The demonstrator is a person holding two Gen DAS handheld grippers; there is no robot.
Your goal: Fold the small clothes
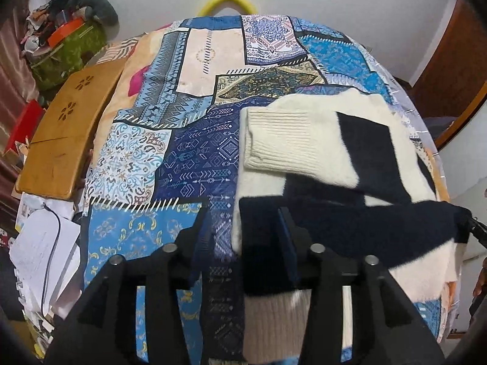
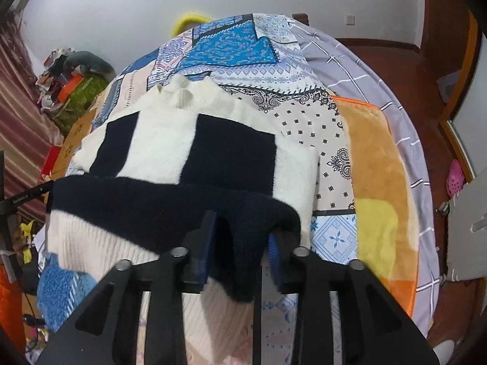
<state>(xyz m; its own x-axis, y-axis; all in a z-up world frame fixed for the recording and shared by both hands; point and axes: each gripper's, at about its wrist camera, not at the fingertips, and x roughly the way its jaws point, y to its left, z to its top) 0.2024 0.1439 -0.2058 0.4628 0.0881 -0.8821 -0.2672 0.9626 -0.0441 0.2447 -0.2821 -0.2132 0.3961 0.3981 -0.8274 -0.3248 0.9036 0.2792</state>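
Observation:
A cream and navy block-patterned sweater (image 1: 319,140) lies on a blue patchwork bedspread (image 1: 188,158), collar away from me, one ribbed sleeve folded across its body. It also shows in the right wrist view (image 2: 164,149). My left gripper (image 1: 243,228) holds the sweater's navy hem band at its left corner, lifted off the bed. My right gripper (image 2: 240,237) holds the same hem band at its right corner, lifted too. The hem hangs between both grippers, folding toward the collar.
A wooden board (image 1: 64,133) lies at the bed's left edge, papers (image 1: 39,249) below it. A cluttered green box (image 1: 67,45) stands at the far left. An orange-yellow blanket (image 2: 374,188) and grey checked sheet (image 2: 359,64) lie right of the sweater. Wooden floor is at the right.

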